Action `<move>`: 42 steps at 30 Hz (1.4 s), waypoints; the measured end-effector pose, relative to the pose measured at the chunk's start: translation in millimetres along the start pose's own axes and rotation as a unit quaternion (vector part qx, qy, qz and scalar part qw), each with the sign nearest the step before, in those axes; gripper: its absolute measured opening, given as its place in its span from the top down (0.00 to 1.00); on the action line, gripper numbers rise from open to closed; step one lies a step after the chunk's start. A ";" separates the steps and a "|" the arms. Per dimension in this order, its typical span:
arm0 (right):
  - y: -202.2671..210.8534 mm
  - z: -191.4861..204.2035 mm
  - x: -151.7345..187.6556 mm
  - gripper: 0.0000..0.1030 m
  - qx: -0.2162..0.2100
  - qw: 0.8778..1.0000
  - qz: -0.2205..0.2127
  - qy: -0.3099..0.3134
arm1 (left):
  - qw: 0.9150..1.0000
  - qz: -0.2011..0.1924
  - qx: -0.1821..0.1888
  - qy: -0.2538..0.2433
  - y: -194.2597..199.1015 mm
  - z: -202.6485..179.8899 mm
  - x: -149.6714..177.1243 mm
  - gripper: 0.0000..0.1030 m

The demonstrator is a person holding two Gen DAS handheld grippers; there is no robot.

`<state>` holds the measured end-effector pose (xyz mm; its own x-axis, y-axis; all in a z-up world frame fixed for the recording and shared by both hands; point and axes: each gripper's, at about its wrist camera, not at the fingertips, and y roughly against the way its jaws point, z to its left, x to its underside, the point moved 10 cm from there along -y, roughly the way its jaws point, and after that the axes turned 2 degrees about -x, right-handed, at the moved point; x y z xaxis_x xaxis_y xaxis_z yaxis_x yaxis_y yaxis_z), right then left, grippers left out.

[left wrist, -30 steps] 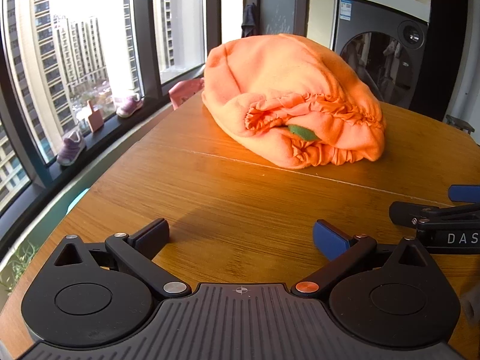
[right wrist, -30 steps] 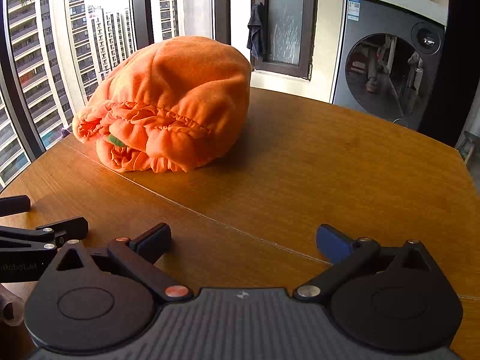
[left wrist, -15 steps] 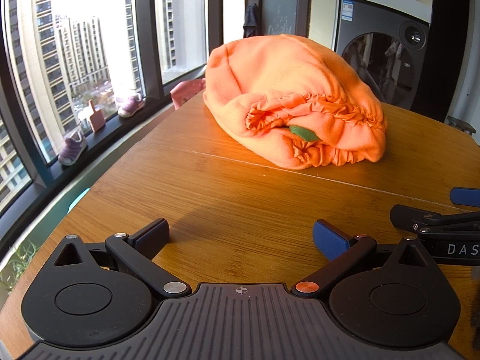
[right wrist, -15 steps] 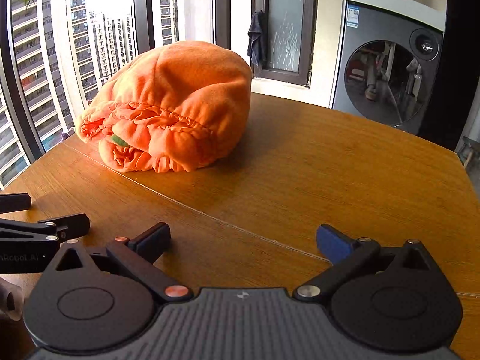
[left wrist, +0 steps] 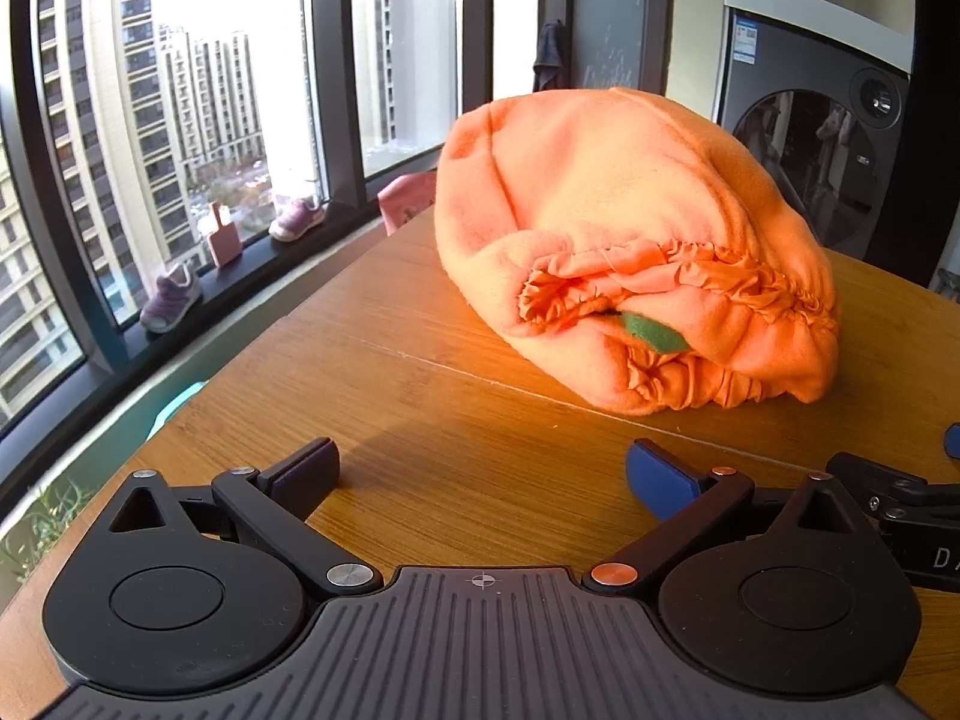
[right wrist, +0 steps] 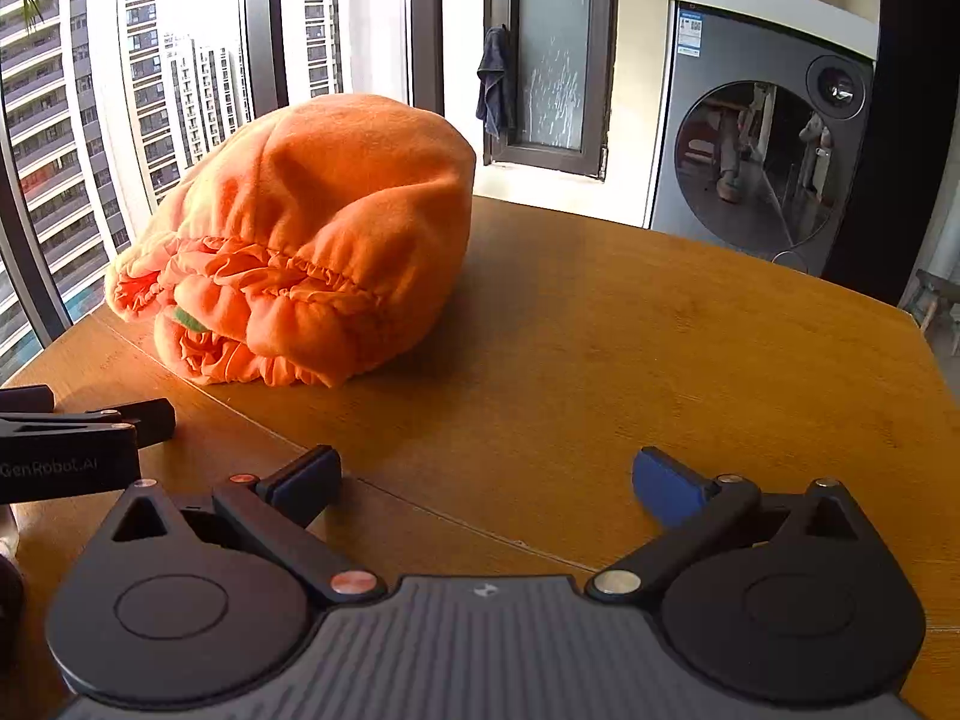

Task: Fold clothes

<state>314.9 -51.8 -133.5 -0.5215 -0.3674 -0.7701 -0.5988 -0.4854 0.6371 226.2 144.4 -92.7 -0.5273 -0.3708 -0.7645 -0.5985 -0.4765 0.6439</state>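
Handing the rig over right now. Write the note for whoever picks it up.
Left gripper: open, empty, low over the table, short of the clothes.
Right gripper: open, empty, alongside it.
Orange garment: bunched in a mound at the window side of the table, gathered hem facing the grippers, a bit of green fabric tucked inside.
Done: no folding visible.
Left: grasp, spread flat, fold.

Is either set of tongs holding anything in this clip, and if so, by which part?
Nothing is held. The left tongs and right tongs are both open over the wooden table, short of the bundled orange garment.
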 end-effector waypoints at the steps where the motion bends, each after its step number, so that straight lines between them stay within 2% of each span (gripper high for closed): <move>1: -2.1 -0.6 -1.5 0.00 0.003 1.000 0.000 -0.002 | 1.000 0.000 0.000 0.000 -0.2 0.1 -0.1 0.00; 10: -4.0 -2.4 -2.0 0.00 0.007 1.000 0.000 -0.004 | 1.000 0.001 -0.020 0.015 5.2 2.6 4.0 0.00; 42: -4.0 -3.0 -2.6 0.00 0.007 1.000 0.000 -0.004 | 1.000 0.001 -0.020 0.016 4.6 3.5 4.0 0.00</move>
<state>320.5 -51.3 -134.2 -0.5262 -0.3616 -0.7697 -0.6065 -0.4748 0.6377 219.3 143.5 -92.8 -0.5088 -0.3970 -0.7639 -0.5727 -0.5064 0.6447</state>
